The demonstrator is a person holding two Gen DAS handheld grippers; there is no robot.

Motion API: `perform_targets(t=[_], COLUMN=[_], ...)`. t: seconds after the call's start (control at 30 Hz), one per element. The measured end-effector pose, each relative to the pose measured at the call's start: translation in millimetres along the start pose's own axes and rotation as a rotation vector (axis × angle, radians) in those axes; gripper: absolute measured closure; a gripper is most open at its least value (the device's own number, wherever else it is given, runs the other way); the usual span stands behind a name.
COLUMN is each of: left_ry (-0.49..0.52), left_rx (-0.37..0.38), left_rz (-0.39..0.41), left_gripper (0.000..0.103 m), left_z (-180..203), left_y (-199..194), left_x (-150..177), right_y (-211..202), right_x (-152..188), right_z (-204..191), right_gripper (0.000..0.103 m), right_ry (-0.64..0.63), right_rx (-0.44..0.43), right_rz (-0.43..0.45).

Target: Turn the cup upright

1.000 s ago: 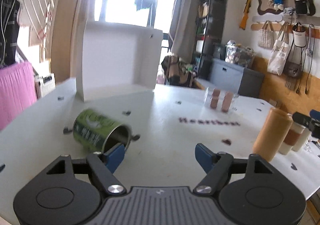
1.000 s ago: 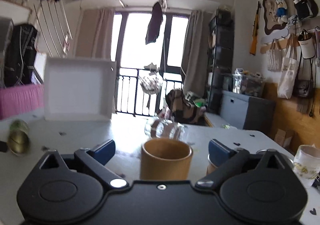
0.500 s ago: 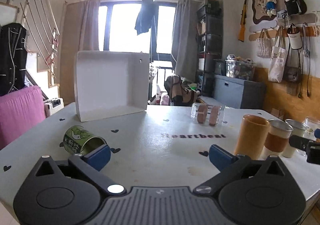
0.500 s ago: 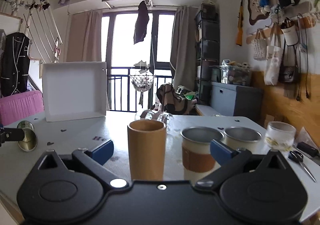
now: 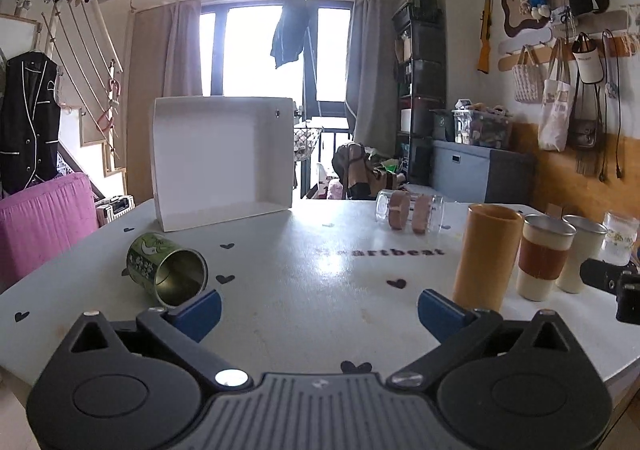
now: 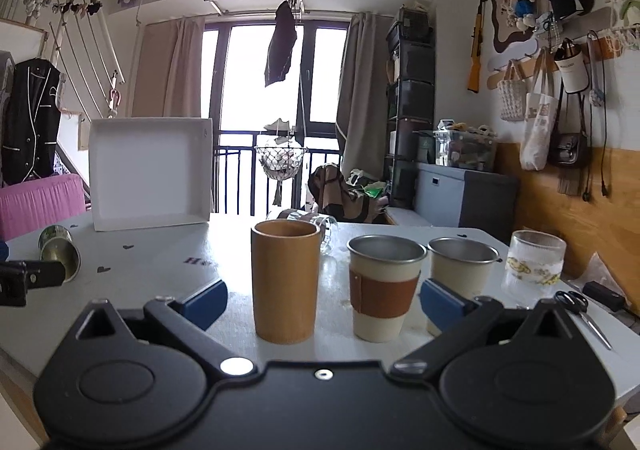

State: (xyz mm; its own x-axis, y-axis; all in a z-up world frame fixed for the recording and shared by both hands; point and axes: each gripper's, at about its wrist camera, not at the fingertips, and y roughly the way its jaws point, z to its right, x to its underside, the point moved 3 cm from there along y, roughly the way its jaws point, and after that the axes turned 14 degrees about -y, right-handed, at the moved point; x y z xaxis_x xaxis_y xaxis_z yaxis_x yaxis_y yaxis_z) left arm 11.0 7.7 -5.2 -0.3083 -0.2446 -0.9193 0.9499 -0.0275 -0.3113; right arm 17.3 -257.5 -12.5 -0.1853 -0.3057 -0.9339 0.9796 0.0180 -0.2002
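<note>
A green metal cup (image 5: 166,268) lies on its side on the white table (image 5: 304,274), its mouth facing me, just beyond my left gripper's left fingertip. It also shows at the far left of the right wrist view (image 6: 58,256). A clear glass (image 5: 410,209) with two brown bands lies on its side farther back. My left gripper (image 5: 319,310) is open and empty. My right gripper (image 6: 323,300) is open and empty, just in front of an upright orange cup (image 6: 285,286) and a banded steel cup (image 6: 384,292).
A white open box (image 5: 222,160) stands at the back left. A second steel cup (image 6: 460,270) and a patterned glass (image 6: 534,264) stand at the right. Scissors (image 6: 580,310) lie near the table's right edge.
Both grippers have pulled back and levelled out. The green cup now lies farther ahead of my left gripper. The row of upright cups has come into full view on the right.
</note>
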Motion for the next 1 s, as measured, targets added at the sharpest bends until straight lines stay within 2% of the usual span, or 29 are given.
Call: perform_targets(t=[1.0], left_ry=[0.011], left_rx=[-0.001], left_rz=[-0.009], left_gripper=[0.000], left_z=[4.8], left_y=[-3.2], left_x=[4.4], right_y=[-9.3], right_x=[2.1], right_z=[-0.2], right_gripper=[0.000], right_ry=[-0.009], right_rx=[0.020], right_rz=[-0.015])
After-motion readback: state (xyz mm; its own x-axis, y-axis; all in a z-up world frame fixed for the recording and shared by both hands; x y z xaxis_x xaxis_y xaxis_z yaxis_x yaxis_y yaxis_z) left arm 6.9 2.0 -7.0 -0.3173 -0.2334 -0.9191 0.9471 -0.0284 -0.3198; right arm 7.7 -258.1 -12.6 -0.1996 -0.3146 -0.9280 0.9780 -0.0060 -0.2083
